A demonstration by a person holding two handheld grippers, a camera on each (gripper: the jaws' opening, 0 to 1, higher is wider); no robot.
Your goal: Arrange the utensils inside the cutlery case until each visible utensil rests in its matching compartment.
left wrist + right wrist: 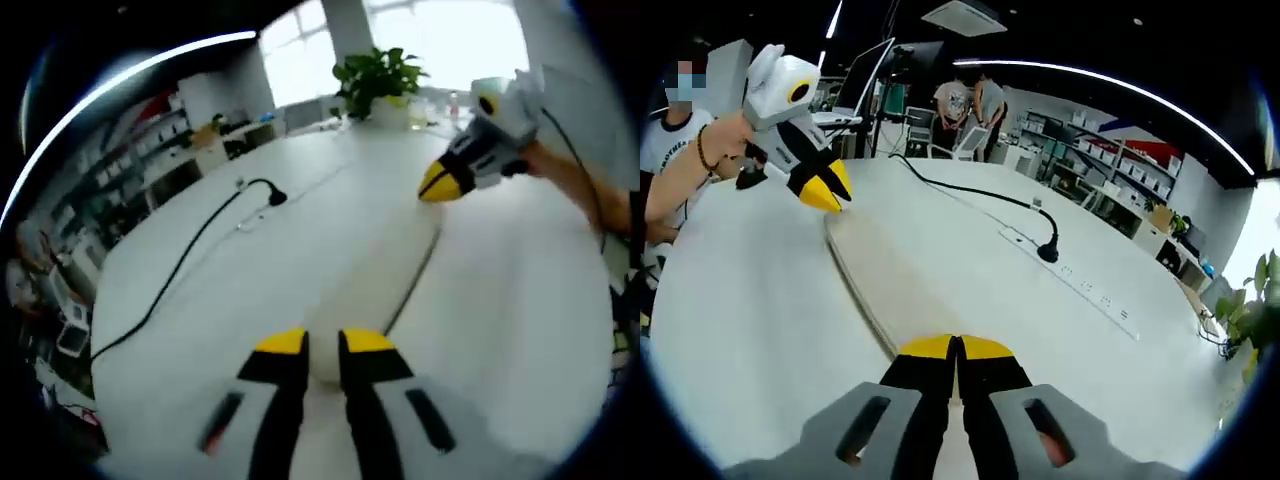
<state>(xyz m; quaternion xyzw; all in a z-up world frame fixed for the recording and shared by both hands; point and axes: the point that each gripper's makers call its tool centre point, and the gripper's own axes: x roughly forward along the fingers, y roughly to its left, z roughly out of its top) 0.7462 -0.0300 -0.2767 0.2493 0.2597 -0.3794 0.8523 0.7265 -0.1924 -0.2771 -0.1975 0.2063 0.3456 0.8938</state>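
Observation:
My left gripper rises from the bottom of the left gripper view over a bare white table. Its yellow-tipped jaws stand a narrow gap apart with nothing between them, so it is open. My right gripper hovers over the same table with its yellow tips pressed together and nothing in them. Each gripper faces the other across the table. The right gripper hangs at the upper right of the left gripper view. The left gripper hangs at the upper left of the right gripper view.
A black cable ends in a plug at a flush socket strip. A seam crosses the tabletop. A potted plant stands at the far edge. Two people stand by desks and shelves beyond.

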